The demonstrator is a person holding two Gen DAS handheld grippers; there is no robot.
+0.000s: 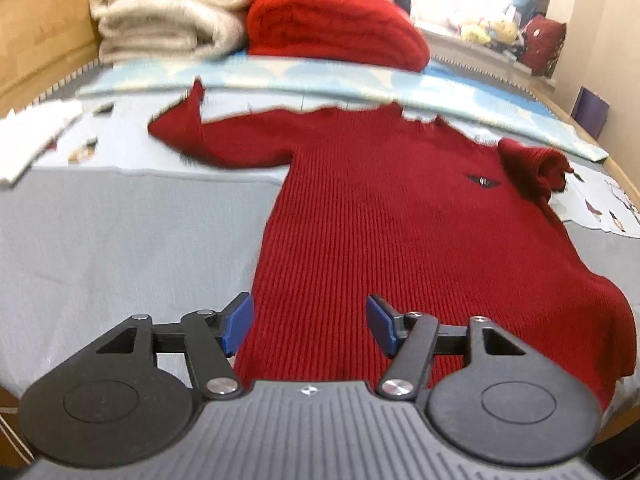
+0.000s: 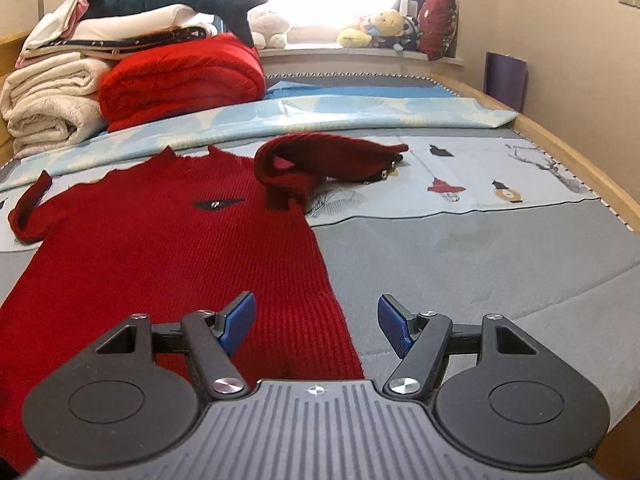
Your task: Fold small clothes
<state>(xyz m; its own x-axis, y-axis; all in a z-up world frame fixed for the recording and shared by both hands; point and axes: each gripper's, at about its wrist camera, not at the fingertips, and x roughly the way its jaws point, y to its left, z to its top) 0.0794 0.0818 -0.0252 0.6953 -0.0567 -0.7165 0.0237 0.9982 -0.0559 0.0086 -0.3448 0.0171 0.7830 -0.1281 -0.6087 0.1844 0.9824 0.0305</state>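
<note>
A small red ribbed sweater (image 1: 400,216) lies flat, front up, on the grey bed cover, with a dark emblem on the chest. It also shows in the right wrist view (image 2: 168,248). Its left sleeve (image 1: 188,132) stretches out with the cuff curled. Its right sleeve (image 2: 320,160) is bunched and folded near the shoulder. My left gripper (image 1: 310,326) is open and empty over the sweater's lower left hem. My right gripper (image 2: 316,326) is open and empty over the lower right hem edge.
Folded cream blankets (image 1: 168,12) and a red blanket (image 1: 332,24) are stacked at the bed's head. A light blue patterned sheet (image 2: 360,116) lies behind the sweater. Plush toys (image 2: 376,28) sit on the windowsill. The wooden bed rail (image 2: 580,160) runs along the right.
</note>
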